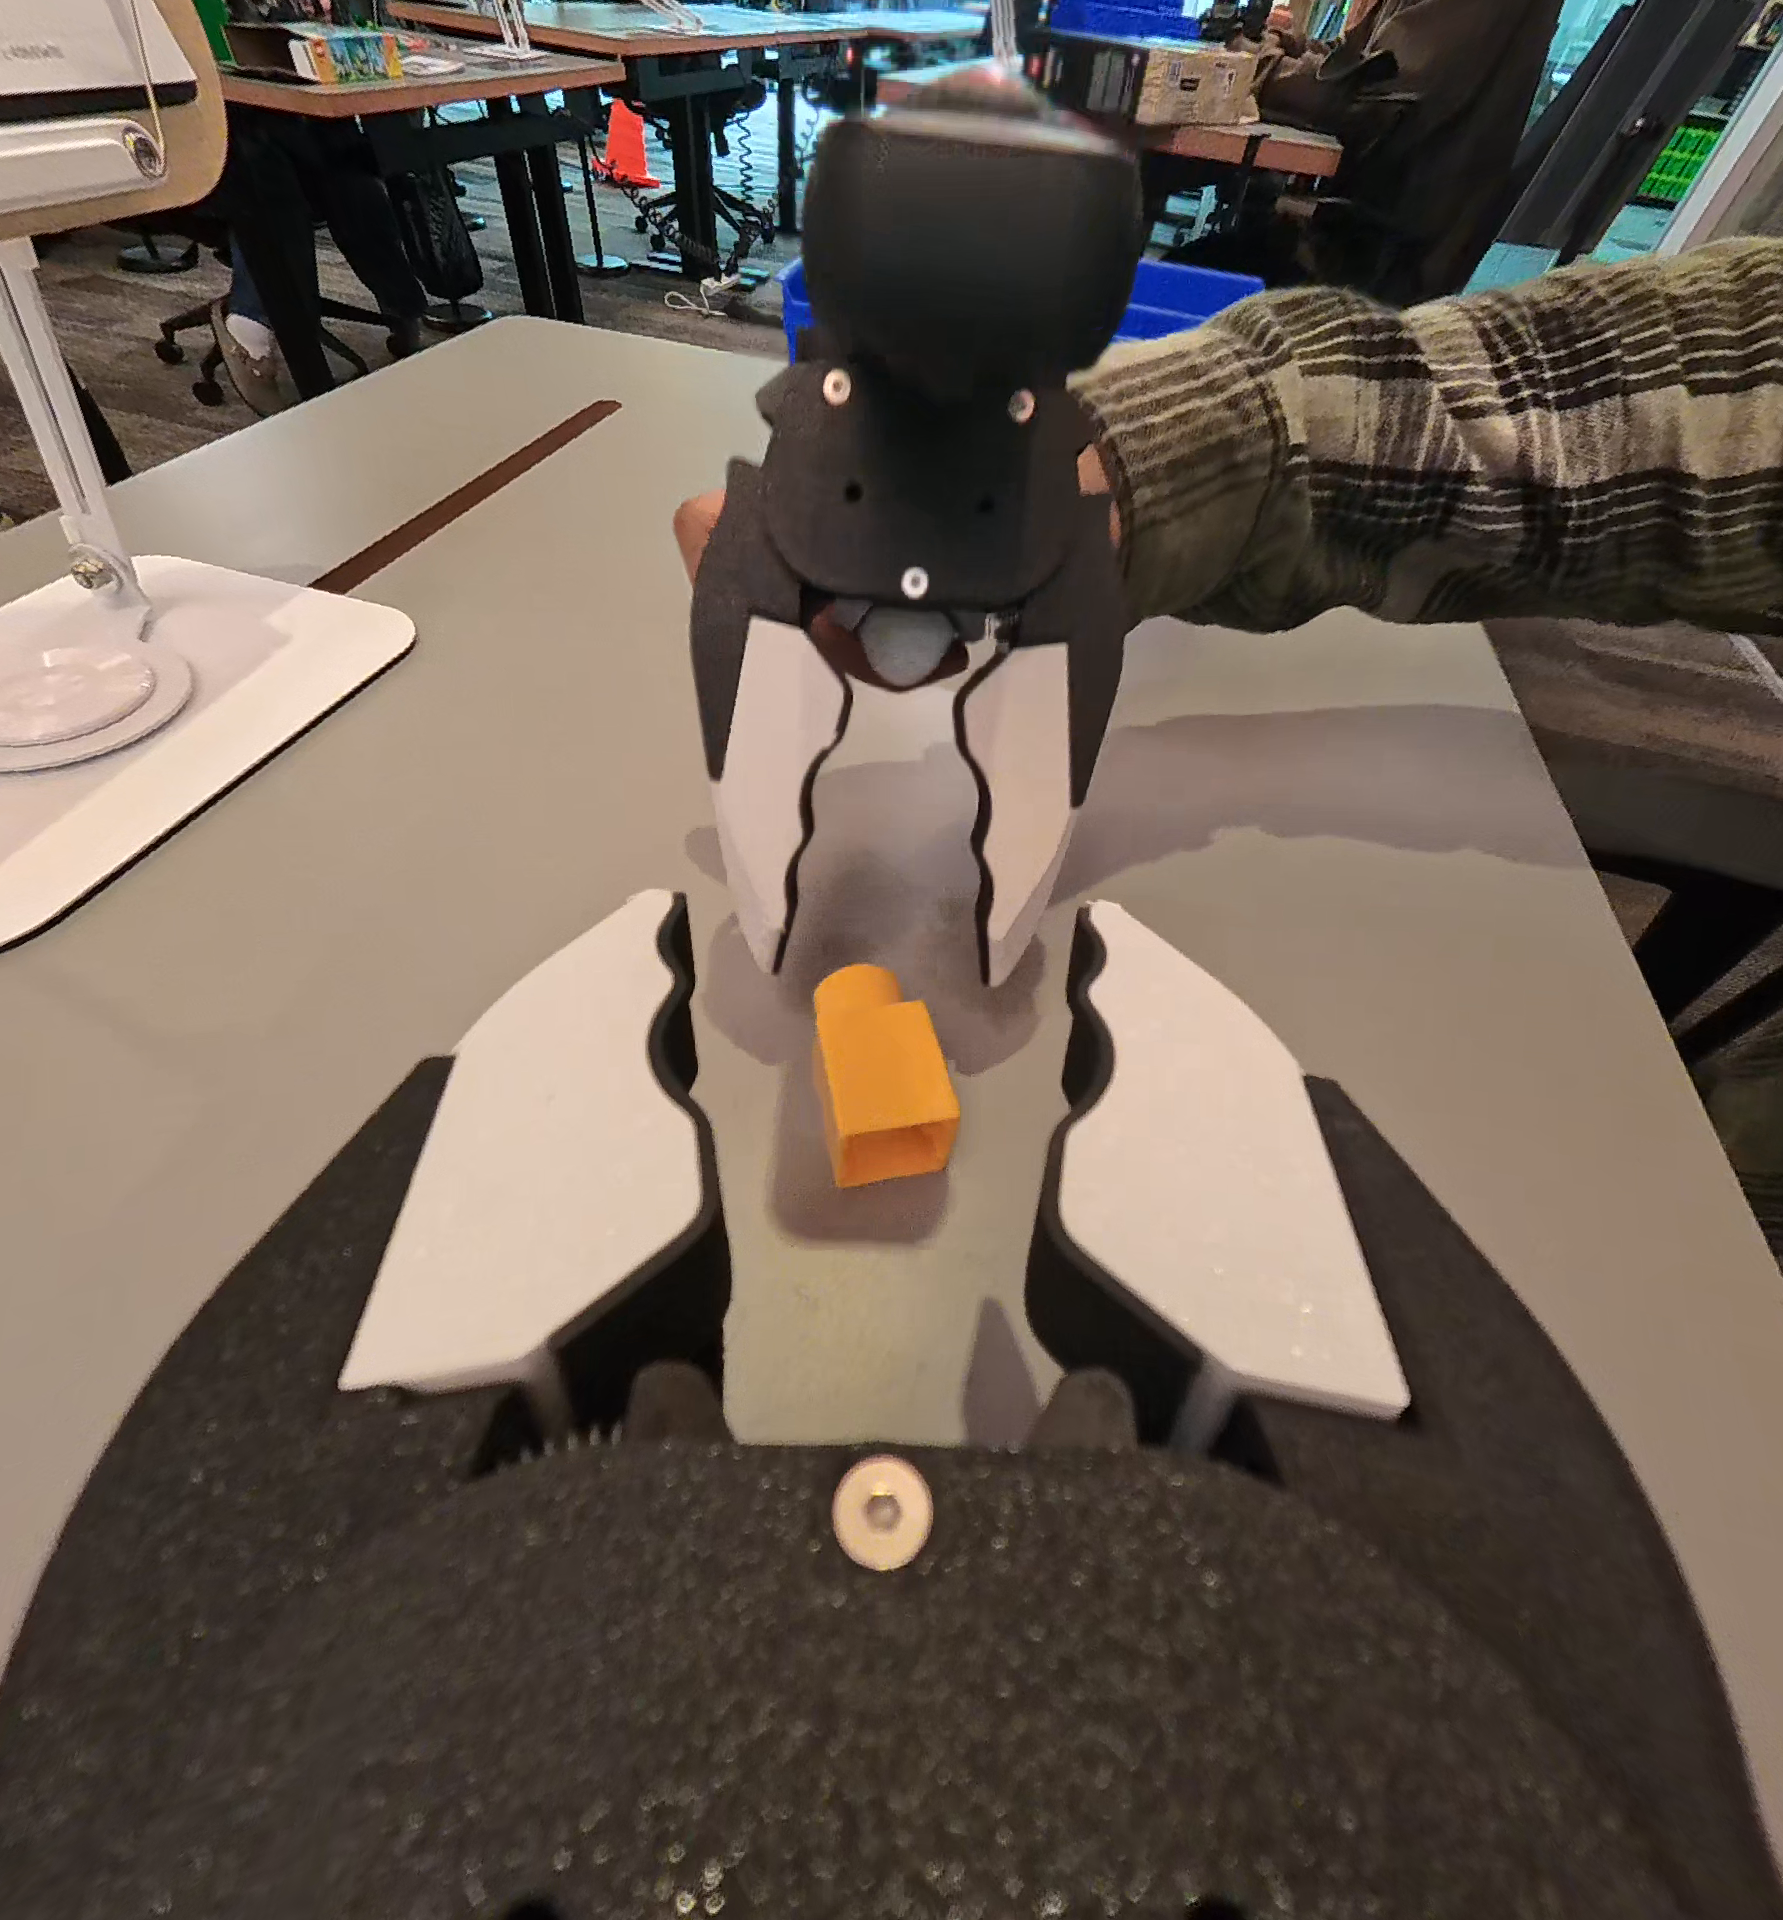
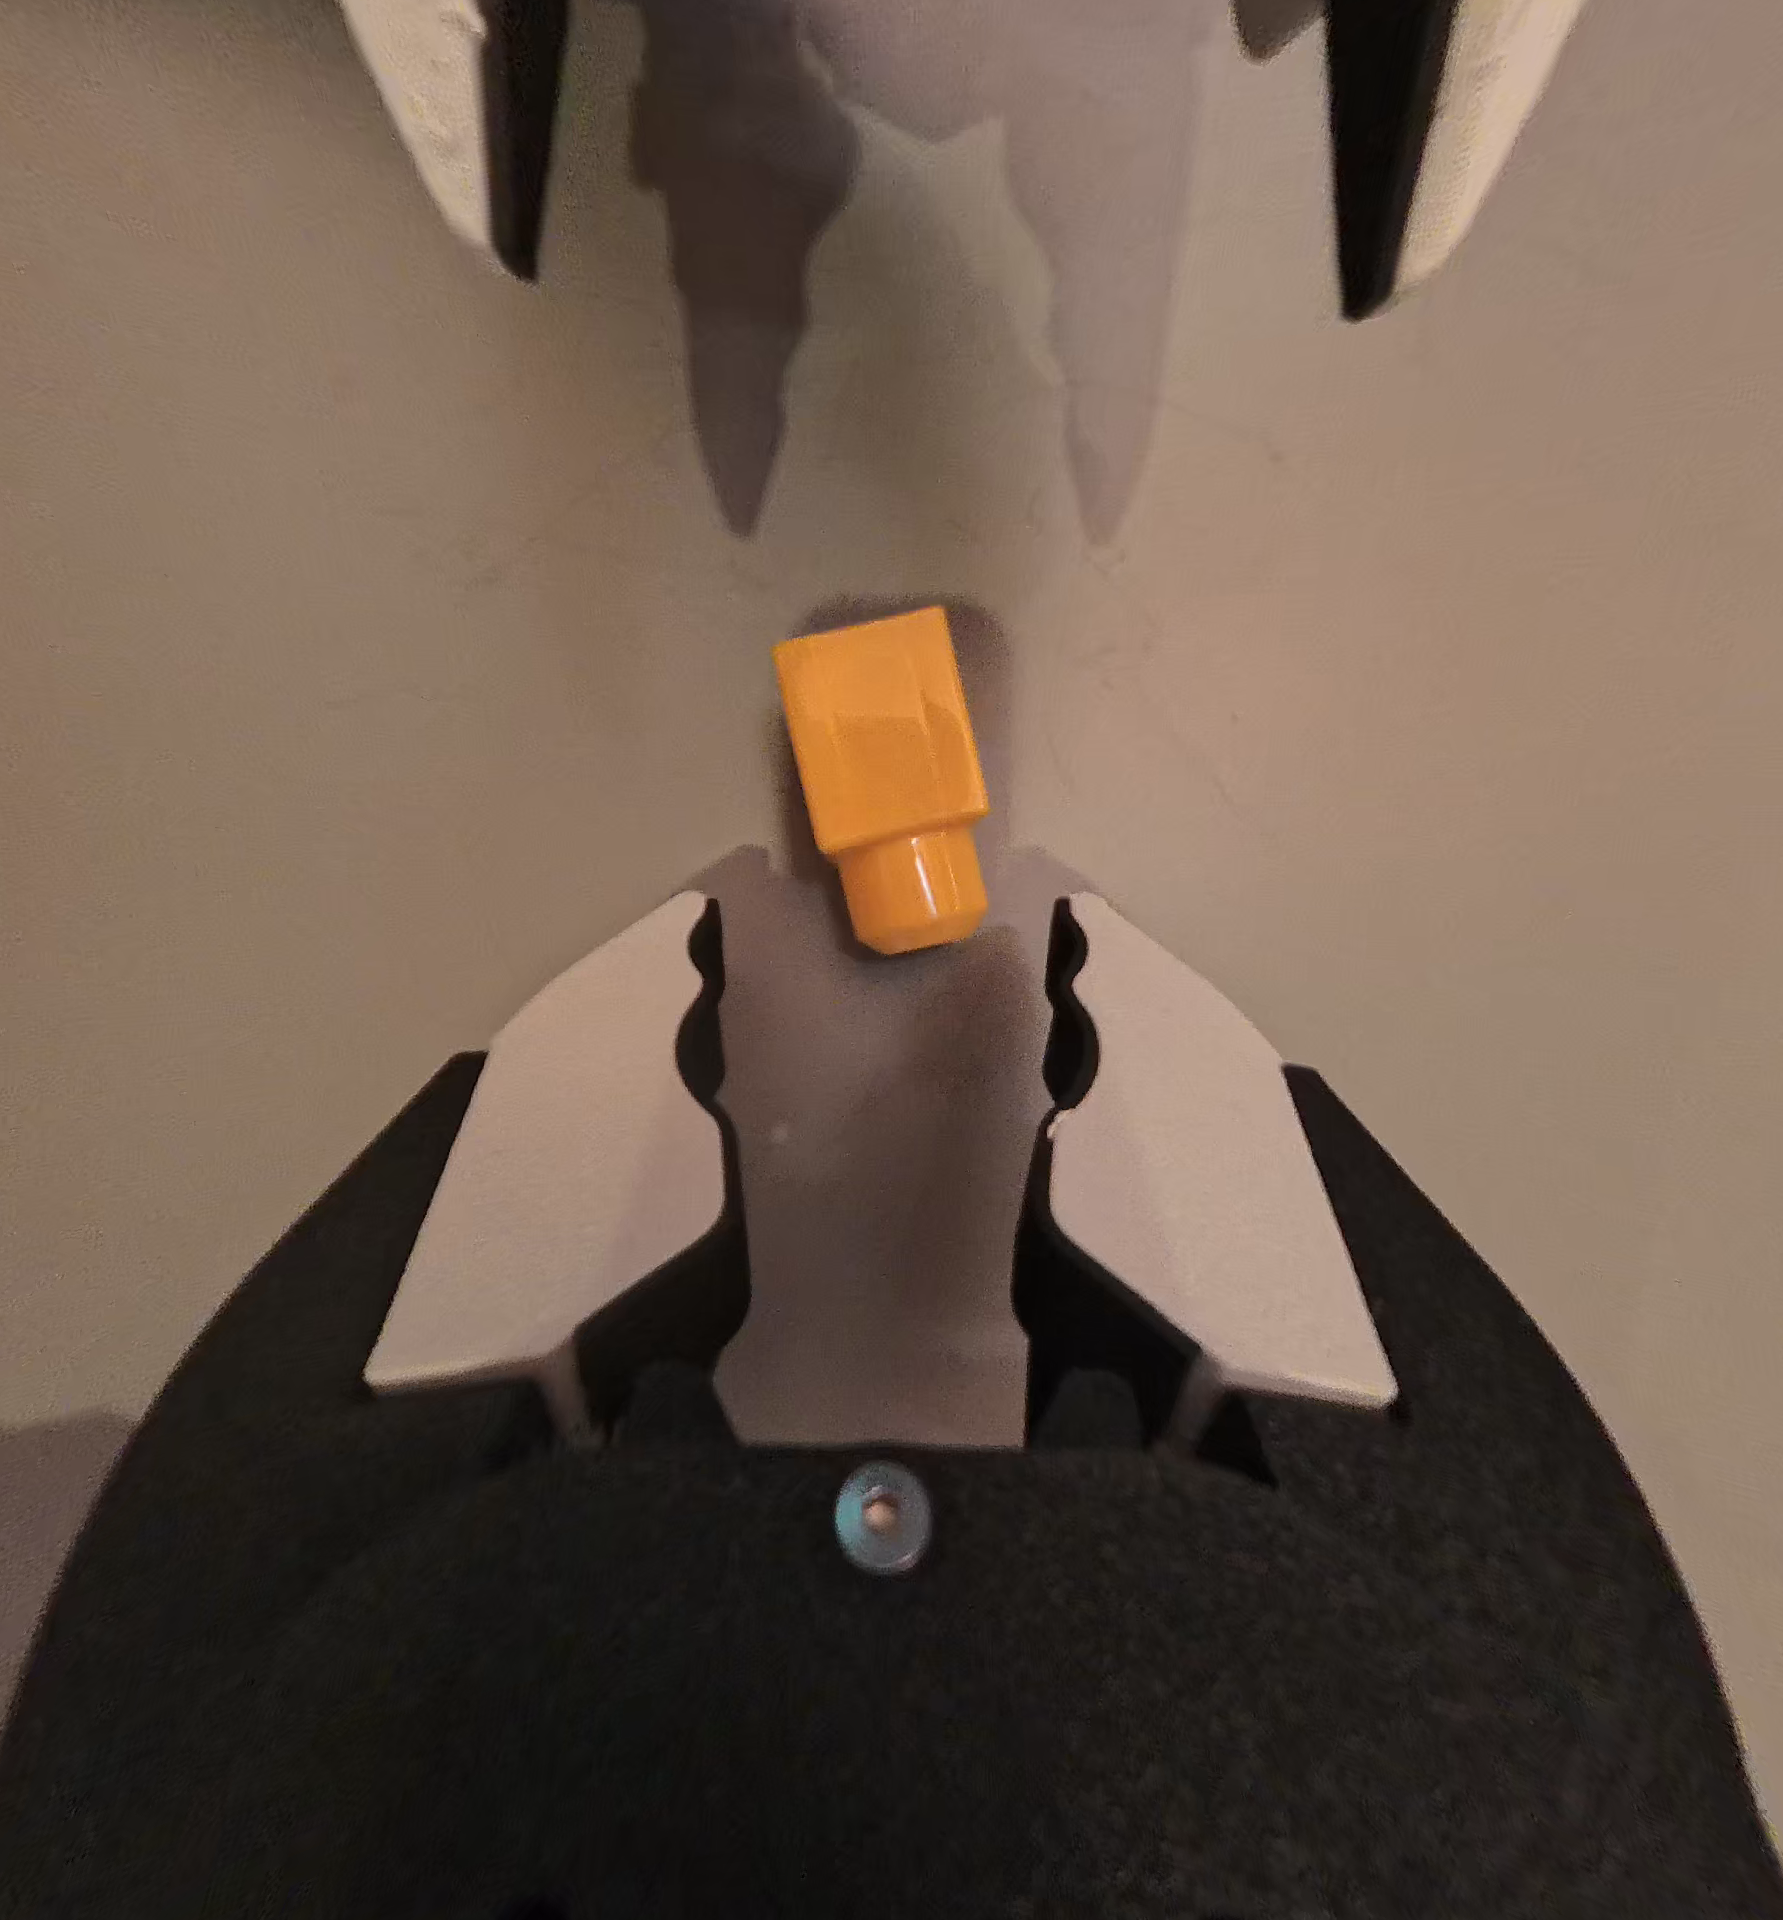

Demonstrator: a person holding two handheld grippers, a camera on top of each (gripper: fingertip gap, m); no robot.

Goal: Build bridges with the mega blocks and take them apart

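orange block (image 1: 882,1081) lies on its side on grey table (image 1: 347,1039), untouched; left gripper (image 1: 882,925) and right gripper (image 2: 882,914) both spread wide, empty, facing each other across it

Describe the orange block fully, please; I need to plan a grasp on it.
The orange block is a small single-stud piece of glossy plastic: a squarish hollow body with one rounded stud. It lies tipped on its side on the grey table, open underside facing the left gripper, stud pointing toward the right gripper. It sits between the two open grippers. Neither appears to touch it, and only the table supports it. No other block is joined to it.
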